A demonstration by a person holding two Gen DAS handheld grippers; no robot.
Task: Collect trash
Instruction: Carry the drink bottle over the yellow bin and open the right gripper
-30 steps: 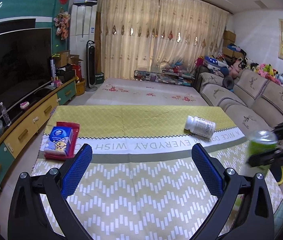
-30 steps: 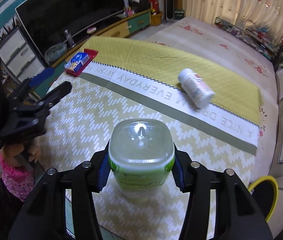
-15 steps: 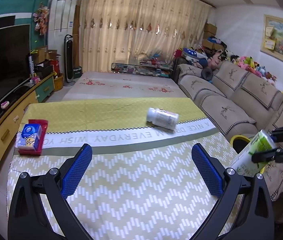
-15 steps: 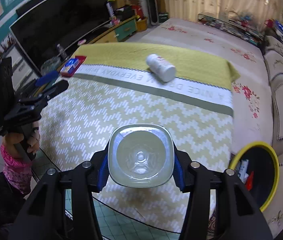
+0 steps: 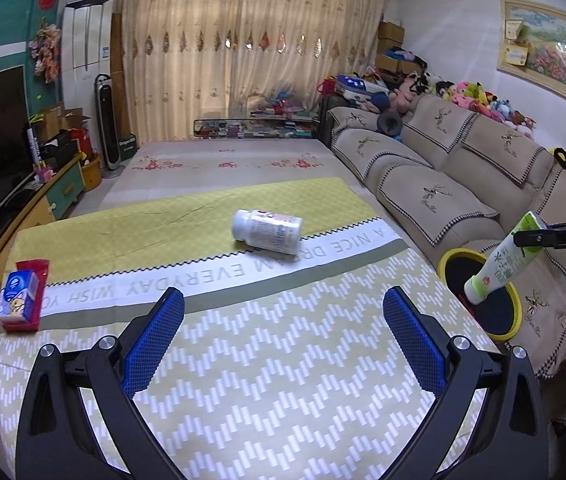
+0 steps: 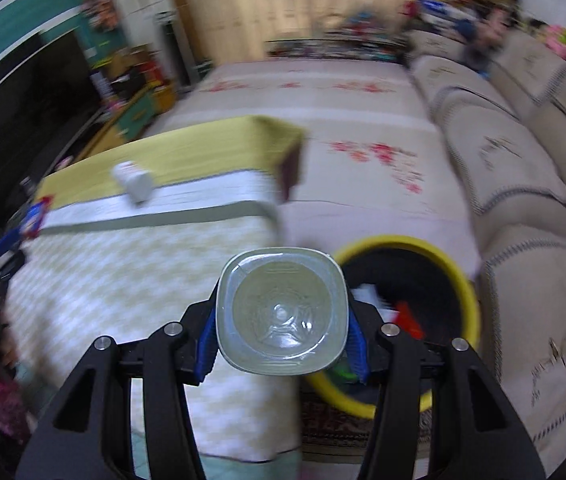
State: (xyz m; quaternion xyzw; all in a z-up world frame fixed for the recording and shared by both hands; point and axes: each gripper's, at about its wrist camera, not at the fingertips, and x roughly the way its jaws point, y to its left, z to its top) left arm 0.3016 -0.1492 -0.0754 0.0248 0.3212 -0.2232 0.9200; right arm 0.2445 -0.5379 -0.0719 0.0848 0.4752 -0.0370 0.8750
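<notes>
Right gripper (image 6: 281, 354) clamping green-labelled bottle (image 5: 501, 262), cap downward, above yellow-rimmed bin (image 5: 511, 330) beside table (image 5: 243, 360). Left gripper (image 5: 283, 336) fingers wide, empty. White bottle (image 5: 267, 231) lying on table.

A green-labelled plastic bottle (image 5: 501, 260) tilts cap-down over the yellow-rimmed bin (image 5: 515, 304). A white pill bottle (image 5: 267, 231) lies on its side mid-table, towards the far edge.
</notes>
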